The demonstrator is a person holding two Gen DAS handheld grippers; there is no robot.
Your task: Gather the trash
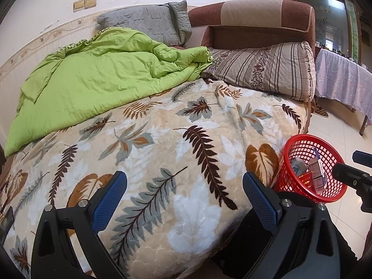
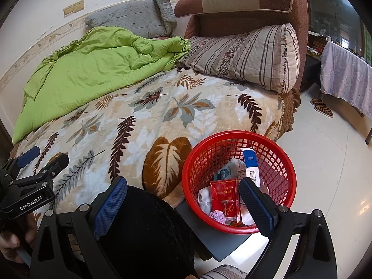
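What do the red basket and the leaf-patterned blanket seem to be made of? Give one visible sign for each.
Red basket: probably moulded plastic, glossy; its walls are a rigid open lattice with a smooth rim.
Leaf-patterned blanket: apparently plush fleece; a soft pile with a light sheen.

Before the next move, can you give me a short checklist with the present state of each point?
1. Left gripper empty, jaws open: ok.
2. Right gripper empty, jaws open: ok.
3. Red plastic mesh basket upright on the floor beside the bed: ok.
4. Trash inside the basket, such as the red foil packet and the blue and white carton: ok.
5. Trash left on the leaf-patterned blanket: none seen, ok.
6. Trash hidden under the crumpled green quilt: cannot tell.
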